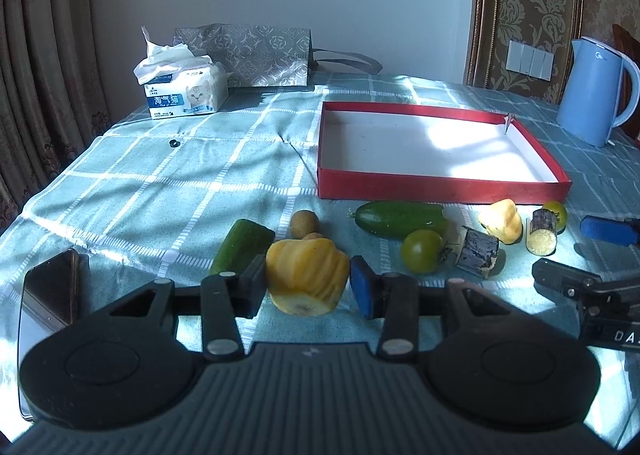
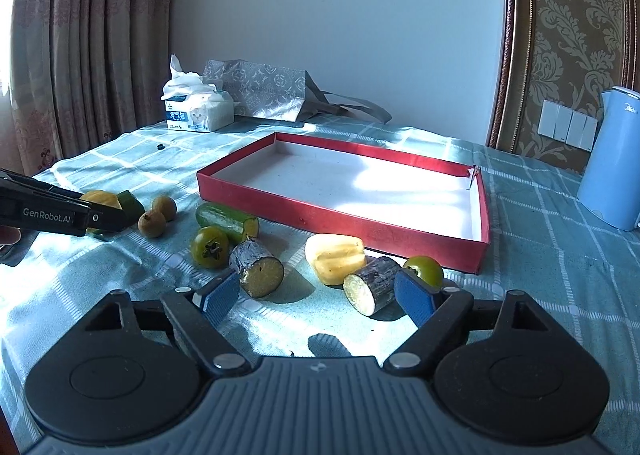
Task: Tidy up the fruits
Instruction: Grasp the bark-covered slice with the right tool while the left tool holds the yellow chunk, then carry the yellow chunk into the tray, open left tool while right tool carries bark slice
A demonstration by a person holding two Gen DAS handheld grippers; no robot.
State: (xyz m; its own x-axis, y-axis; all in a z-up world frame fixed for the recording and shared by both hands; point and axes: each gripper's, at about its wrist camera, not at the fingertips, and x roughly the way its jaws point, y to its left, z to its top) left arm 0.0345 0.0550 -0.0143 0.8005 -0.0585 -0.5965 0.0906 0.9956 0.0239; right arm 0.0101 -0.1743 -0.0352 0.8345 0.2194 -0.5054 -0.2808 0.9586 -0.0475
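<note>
Low over the tablecloth (image 1: 160, 183), the left tool (image 1: 307, 285) grips the yellow fruit chunk (image 1: 306, 275); right tool (image 2: 316, 293) gapes.

Tissue pack (image 1: 186, 89) near table's far left corner: Chinese characters "淘气猫" on a blue band, small Latin line below too small to read. Left gripper (image 2: 102, 215) side: "GenRobot.AI". Right gripper (image 1: 560, 251) body: "DA", cut off at frame edge; kettle (image 1: 596, 89) logo blurred.
</note>
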